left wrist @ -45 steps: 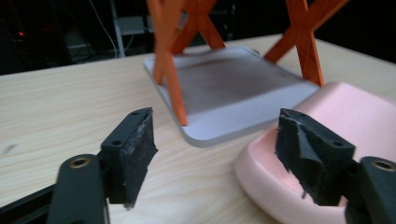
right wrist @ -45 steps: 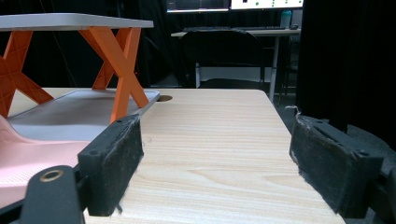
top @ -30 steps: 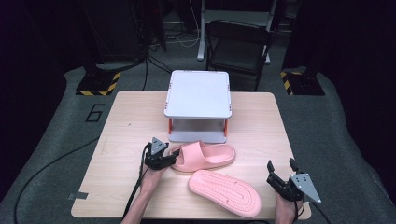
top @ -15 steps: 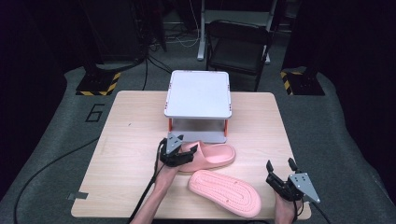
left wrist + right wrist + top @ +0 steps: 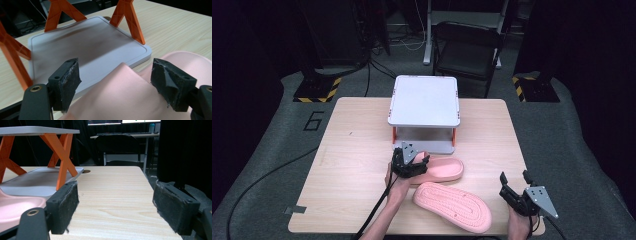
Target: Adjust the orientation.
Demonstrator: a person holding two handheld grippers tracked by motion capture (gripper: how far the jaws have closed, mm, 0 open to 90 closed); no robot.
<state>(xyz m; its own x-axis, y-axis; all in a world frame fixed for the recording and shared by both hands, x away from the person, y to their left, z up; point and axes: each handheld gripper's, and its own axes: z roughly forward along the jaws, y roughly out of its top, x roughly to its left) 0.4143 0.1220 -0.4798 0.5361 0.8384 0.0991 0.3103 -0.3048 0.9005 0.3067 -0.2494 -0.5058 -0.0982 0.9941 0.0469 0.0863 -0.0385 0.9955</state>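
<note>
An upright pink slipper [image 5: 444, 170] lies just in front of the white stand [image 5: 424, 100]. My left gripper [image 5: 411, 164] sits over its strap end. Its jaws have just been opening, and the pink strap [image 5: 125, 92] lies loose between the open pads [image 5: 66, 82]. Beyond the strap lies the stand's lower shelf [image 5: 82, 47], between its orange legs. A second pink slipper [image 5: 452, 206] lies sole-up nearer the front edge. My right gripper [image 5: 514, 189] rests at the table's front right corner, open [image 5: 116, 202] with nothing between its jaws.
The wooden table [image 5: 352, 150] carries the two-tier stand at its back middle. A black folding chair [image 5: 467, 45] stands behind the table. Cables trail from both grippers off the front edge. A patch of tape [image 5: 294, 210] sits at the front left.
My left gripper has moved to the right, from beside the upright slipper's end to over its strap. The slipper has barely shifted. The right gripper has kept still.
</note>
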